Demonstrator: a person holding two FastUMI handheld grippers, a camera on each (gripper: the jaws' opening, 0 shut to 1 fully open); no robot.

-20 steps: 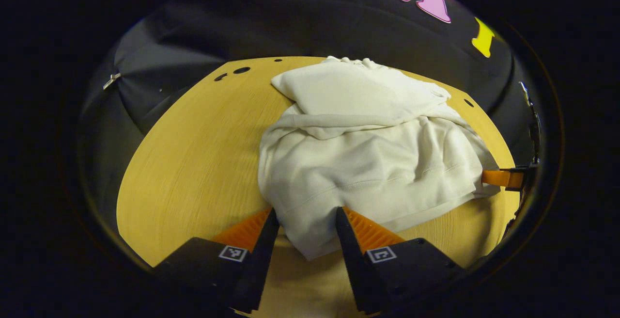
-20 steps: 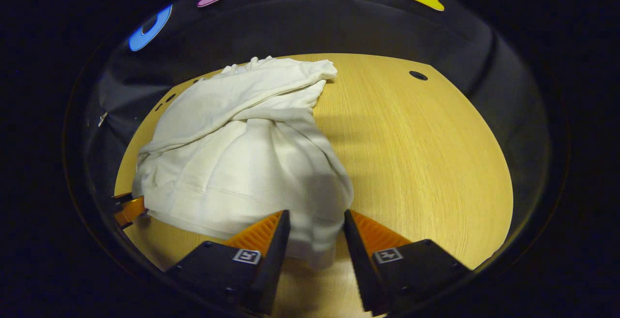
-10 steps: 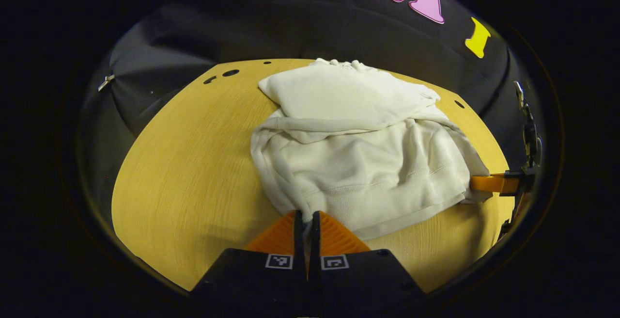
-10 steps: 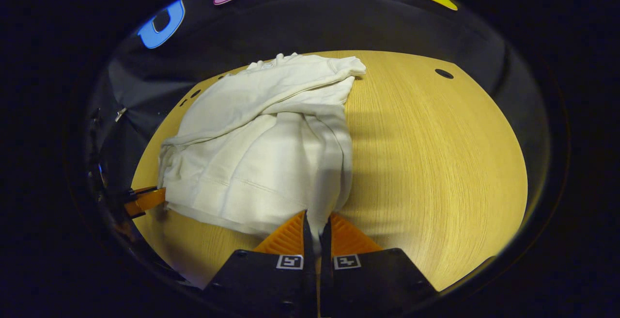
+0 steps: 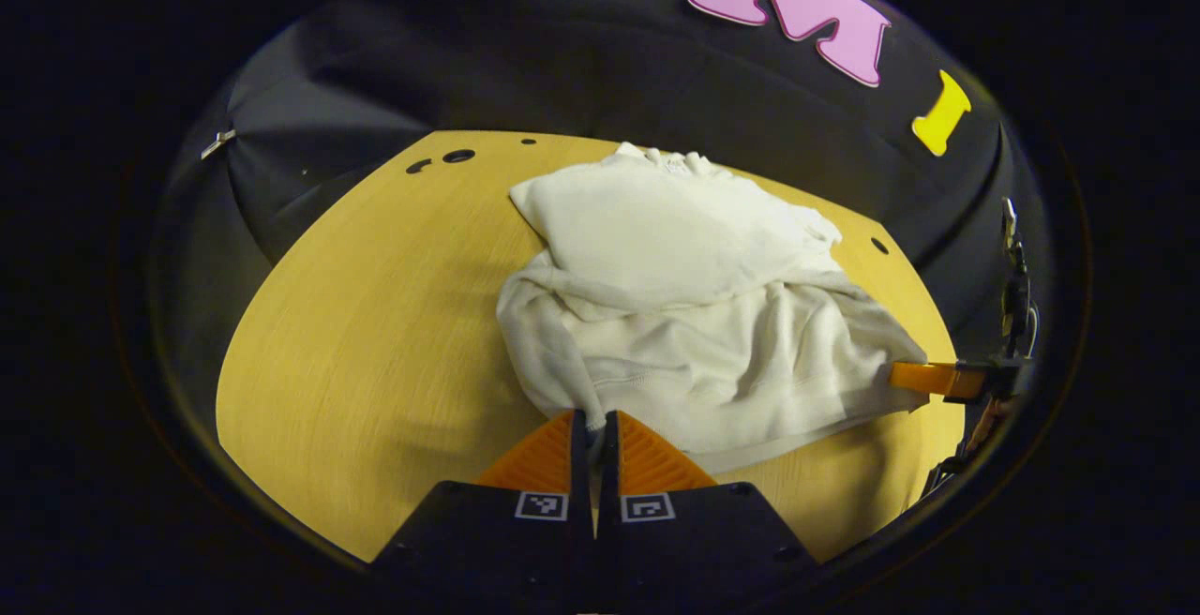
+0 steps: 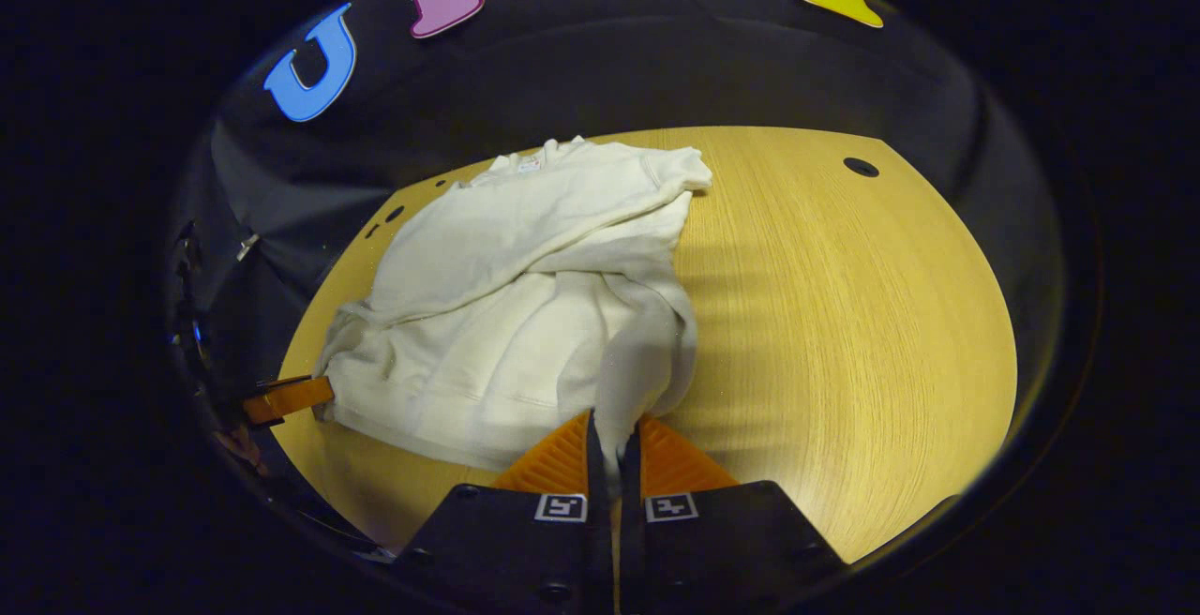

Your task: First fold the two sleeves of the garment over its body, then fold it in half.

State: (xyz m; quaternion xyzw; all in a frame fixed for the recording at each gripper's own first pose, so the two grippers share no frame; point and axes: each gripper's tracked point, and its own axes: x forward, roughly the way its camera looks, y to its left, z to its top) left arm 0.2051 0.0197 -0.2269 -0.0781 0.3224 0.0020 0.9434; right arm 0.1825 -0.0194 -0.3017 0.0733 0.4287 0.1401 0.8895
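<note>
At centre frame on the wooden table, the cream sweatshirt has its near hem newly lifted: left gripper and right gripper, closed tight on its corners, starting the half-fold.

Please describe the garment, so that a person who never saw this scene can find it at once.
On the round wooden table lies one cream-white garment, bunched, its sleeves folded over its body. It is the only cloth there, and both tools, left and right, pinch its near hem.
</note>
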